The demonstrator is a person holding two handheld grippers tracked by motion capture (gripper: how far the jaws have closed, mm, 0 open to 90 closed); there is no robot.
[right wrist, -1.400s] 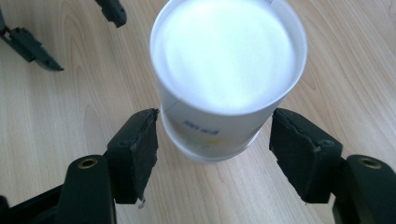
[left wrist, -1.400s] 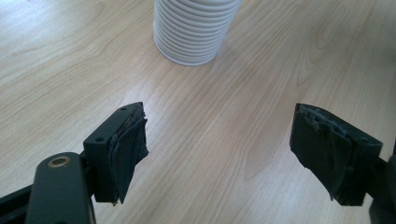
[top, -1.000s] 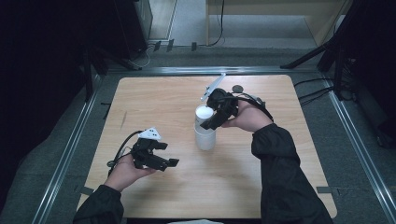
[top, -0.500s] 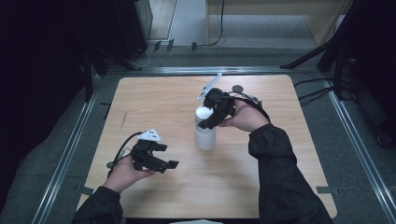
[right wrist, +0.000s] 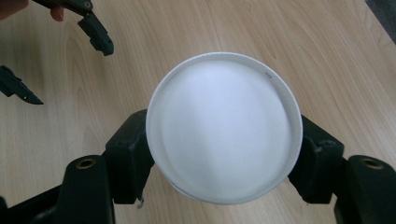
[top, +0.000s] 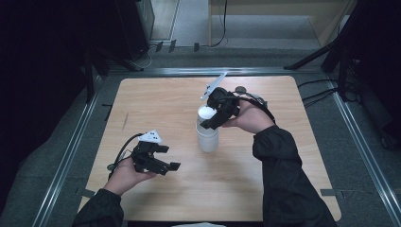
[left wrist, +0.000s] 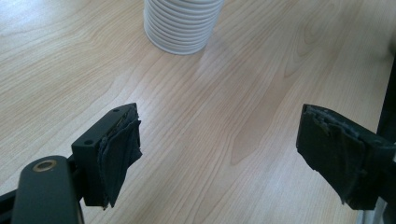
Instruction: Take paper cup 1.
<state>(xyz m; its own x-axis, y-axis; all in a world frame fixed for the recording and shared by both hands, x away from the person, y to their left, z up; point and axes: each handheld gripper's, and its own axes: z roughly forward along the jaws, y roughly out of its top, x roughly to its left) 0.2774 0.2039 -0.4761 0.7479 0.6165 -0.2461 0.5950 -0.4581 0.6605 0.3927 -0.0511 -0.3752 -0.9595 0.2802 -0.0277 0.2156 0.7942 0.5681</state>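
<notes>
Looking down on a pale wooden counter (top: 156, 104), we see a stack of white cups (top: 207, 134), nested upside down, standing near the middle. Our right tool (top: 211, 124) grasps the topmost cup (right wrist: 224, 126), one jaw pressed to each side of it just under its flat base. Our left tool (top: 166, 157) hangs low over the counter's near left part, well apart from the stack, jaws spread wide and holding nothing.
</notes>
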